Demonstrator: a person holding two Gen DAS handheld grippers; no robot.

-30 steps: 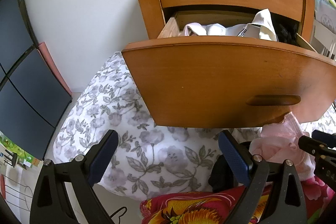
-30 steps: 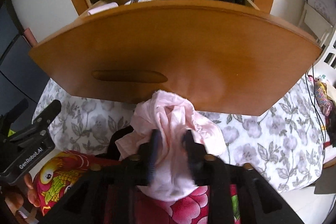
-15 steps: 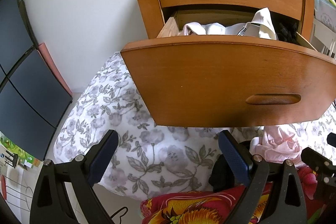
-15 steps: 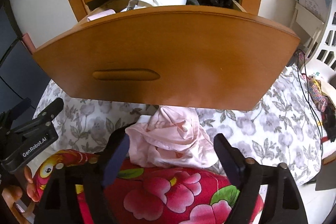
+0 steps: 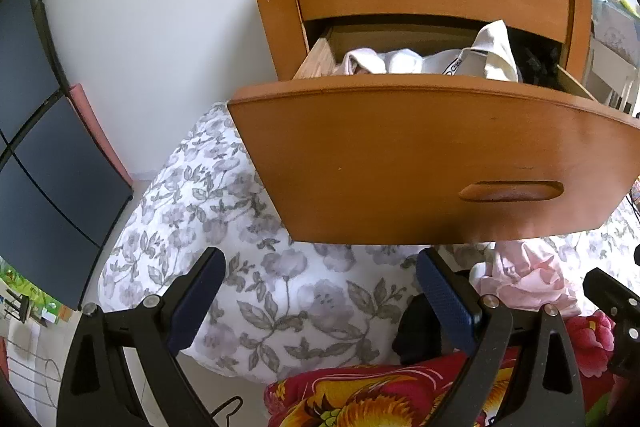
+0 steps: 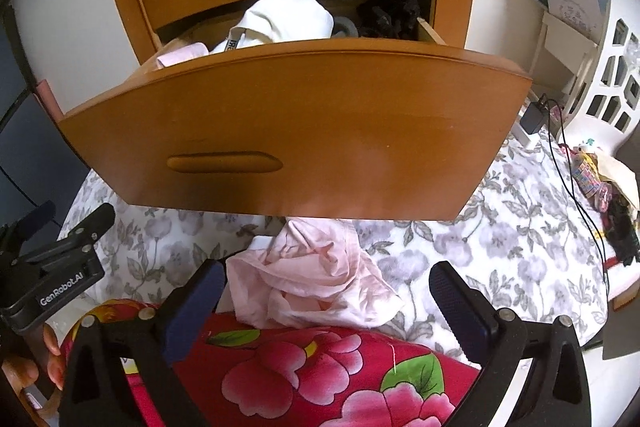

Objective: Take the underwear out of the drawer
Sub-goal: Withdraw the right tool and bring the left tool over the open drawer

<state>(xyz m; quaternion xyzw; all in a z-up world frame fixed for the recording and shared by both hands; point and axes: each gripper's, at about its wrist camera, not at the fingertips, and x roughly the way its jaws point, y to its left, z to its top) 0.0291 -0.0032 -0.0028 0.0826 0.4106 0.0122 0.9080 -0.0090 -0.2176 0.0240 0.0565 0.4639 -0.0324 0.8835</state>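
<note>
Spread wide and empty, the fingers [image 5: 192, 303] of my left gripper [image 5: 320, 299] hover above the grey-flowered bedspread [image 5: 208, 211], holding nothing, with only fabric pattern between the pads. To their right, my right gripper [image 6: 326, 307] has its jaws opening to their widest; the pink underwear [image 6: 316, 287] lies in a crumpled heap between and just ahead of them, and neither pad presses on it, though the left pad looks to brush its edge. It rests loose on the bedspread, against a red flowered blanket [image 6: 320, 379], directly under the front of the open drawer [image 6: 304, 131]. So this piece is already out. Its heap spreads roughly across my right fingers, side to side.

What I judge comes next lies up and away from both grippers: inside the drawer. Reading it left to right in the right wrist view, there is a folded pale pink piece [image 6: 182, 55] at the left wall, a white garment [image 6: 286, 17] with a printed waistband mounded in the middle, and dark items [image 6: 390, 17] at the right end. The white mound sits nearer my right hand.
</note>
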